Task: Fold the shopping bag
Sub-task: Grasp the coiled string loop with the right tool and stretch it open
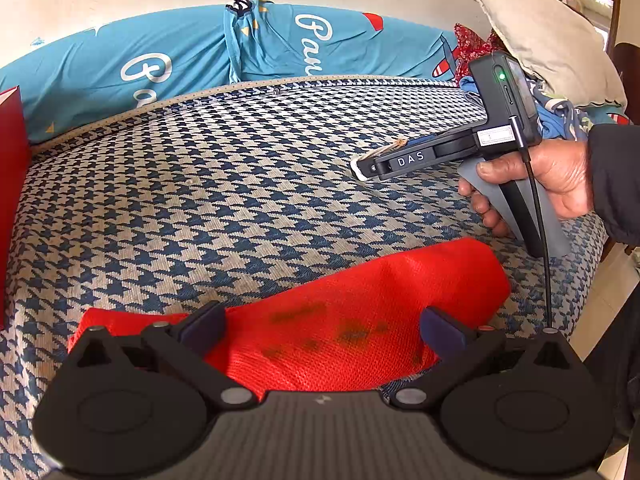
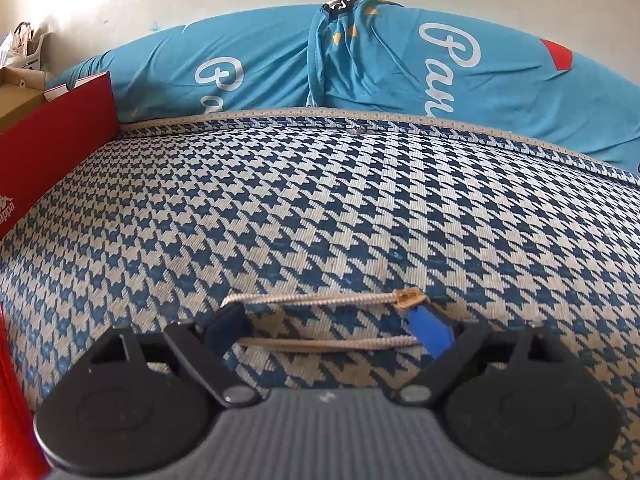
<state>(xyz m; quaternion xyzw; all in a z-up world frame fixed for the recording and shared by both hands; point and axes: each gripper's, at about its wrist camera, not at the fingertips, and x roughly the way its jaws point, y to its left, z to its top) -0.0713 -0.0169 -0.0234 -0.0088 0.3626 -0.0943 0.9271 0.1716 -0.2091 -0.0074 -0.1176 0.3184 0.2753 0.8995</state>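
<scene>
The red shopping bag (image 1: 352,320) lies bunched on the houndstooth mattress (image 1: 240,180), right under my left gripper (image 1: 322,326). The left gripper is open, its jaws spread wide above the bag with nothing held. My right gripper (image 1: 362,168) shows in the left wrist view, held by a hand (image 1: 536,180) to the right and beyond the bag, its tip resting on the mattress. In the right wrist view the right gripper (image 2: 328,320) is open over bare mattress (image 2: 320,200), with a rubber band (image 2: 320,300) stretched between its fingers. A strip of the red bag (image 2: 12,400) shows at the left edge.
A red shoe box (image 2: 52,144) stands at the mattress's left side. Blue printed bedding (image 1: 180,56) lies along the far edge by the wall. A beige pillow (image 1: 552,44) and piled clothes (image 1: 560,116) sit at the far right. The floor (image 1: 600,300) shows off the right edge.
</scene>
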